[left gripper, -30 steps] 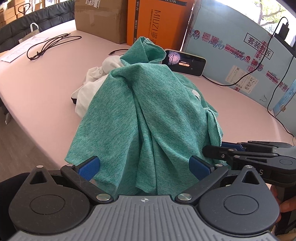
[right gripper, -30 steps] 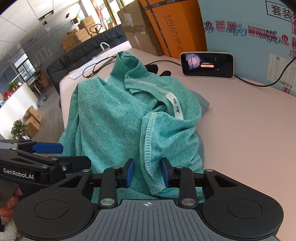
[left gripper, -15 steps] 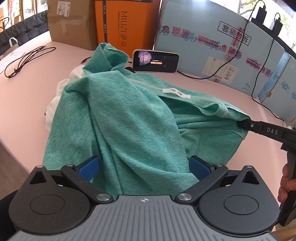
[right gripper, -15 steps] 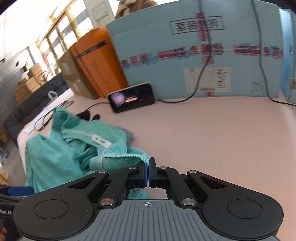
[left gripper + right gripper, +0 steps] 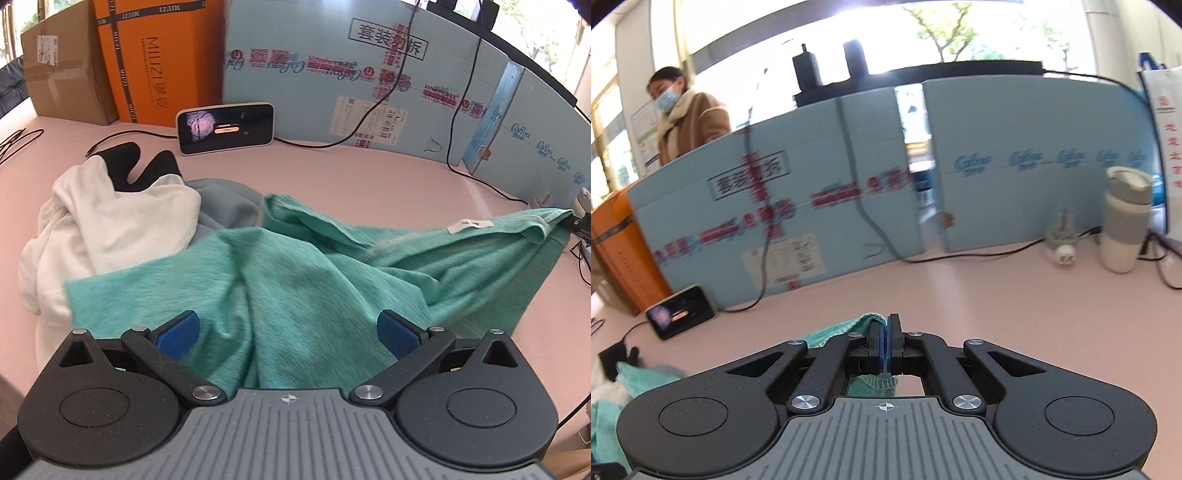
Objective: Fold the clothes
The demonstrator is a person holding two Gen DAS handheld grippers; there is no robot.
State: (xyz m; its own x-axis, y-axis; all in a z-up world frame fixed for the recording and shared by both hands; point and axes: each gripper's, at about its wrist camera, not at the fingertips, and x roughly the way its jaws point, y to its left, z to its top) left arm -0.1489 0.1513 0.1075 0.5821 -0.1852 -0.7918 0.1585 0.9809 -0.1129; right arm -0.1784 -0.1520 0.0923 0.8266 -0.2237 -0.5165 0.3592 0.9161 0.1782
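A smooth pink table (image 5: 369, 177) carries a curved wall of pale blue printed boards (image 5: 369, 74), with an orange box (image 5: 155, 55) and a brown carton (image 5: 62, 74) beside them. Spread across the table lies the green shirt (image 5: 295, 273), a soft heathered knit, stretched toward the right. A crumpled white garment (image 5: 110, 218) lies beside it, touching. A phone (image 5: 225, 127) leans against the boards. A grey-banded cup (image 5: 1126, 218) stands upright. The left gripper (image 5: 288, 330) is spread wide over the shirt; the right gripper (image 5: 885, 341) pinches its stitched edge.
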